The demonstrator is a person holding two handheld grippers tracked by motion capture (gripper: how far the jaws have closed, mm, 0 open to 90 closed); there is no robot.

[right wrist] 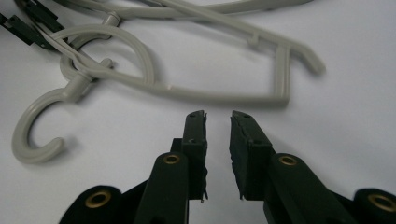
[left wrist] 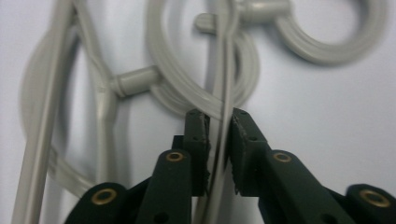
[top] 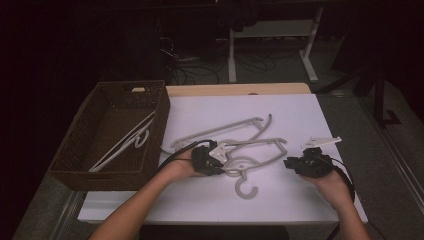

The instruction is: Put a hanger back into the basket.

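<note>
Two grey plastic hangers lie tangled on the white table [top: 300, 115]. The nearer hanger [top: 260, 150] has its hook [top: 245, 190] pointing toward me; the farther hanger [top: 220, 131] lies behind it. My left gripper [top: 221, 161] is shut on a thin bar of the nearer hanger [left wrist: 227, 70], close to its neck, and the bar runs between the pads [left wrist: 198, 126]. My right gripper [top: 291, 163] rests to the right of the hangers. In the right gripper view its jaws [right wrist: 218, 119] stand slightly apart over bare table, just short of the hanger's lower bar [right wrist: 219, 95].
A dark wicker basket [top: 107, 177] stands at the table's left with a white hanger [top: 125, 142] lying inside. Bare white table lies in front of the hangers and to their right. Beyond the far edge are desk legs and cables on the floor.
</note>
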